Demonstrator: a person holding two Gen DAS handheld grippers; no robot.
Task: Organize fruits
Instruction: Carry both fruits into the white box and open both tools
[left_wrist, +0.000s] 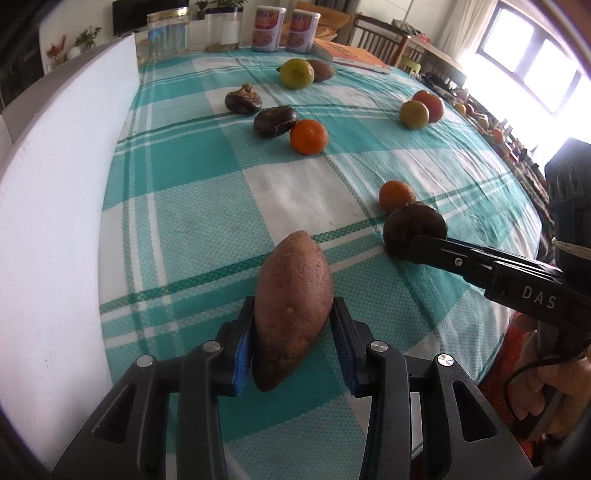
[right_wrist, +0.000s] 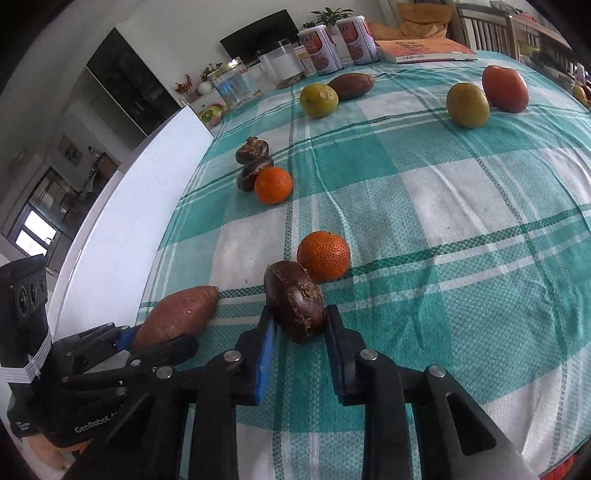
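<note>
My left gripper (left_wrist: 293, 308) is shut on a reddish sweet potato (left_wrist: 291, 314) that lies lengthwise on the checked cloth. Just to its right, my right gripper (right_wrist: 299, 314) is shut on a dark brown water chestnut (right_wrist: 295, 310), its pads pressing both sides. A mandarin (right_wrist: 323, 255) sits right behind that chestnut. Farther back, two more water chestnuts (left_wrist: 275, 121) lie beside a second mandarin (left_wrist: 308, 136). At the far end a yellow-green fruit (left_wrist: 296, 73) touches another sweet potato (left_wrist: 320, 69). Another yellow-green fruit (left_wrist: 414, 114) sits by a red fruit (left_wrist: 430, 105).
A white board (left_wrist: 55, 221) runs along the table's left edge. Glass jars (left_wrist: 168, 35), two cans (left_wrist: 267, 29) and an orange book (left_wrist: 351, 55) line the far edge. Chairs (right_wrist: 480, 22) stand behind the table. A person's hand (left_wrist: 546, 391) holds the right gripper's handle.
</note>
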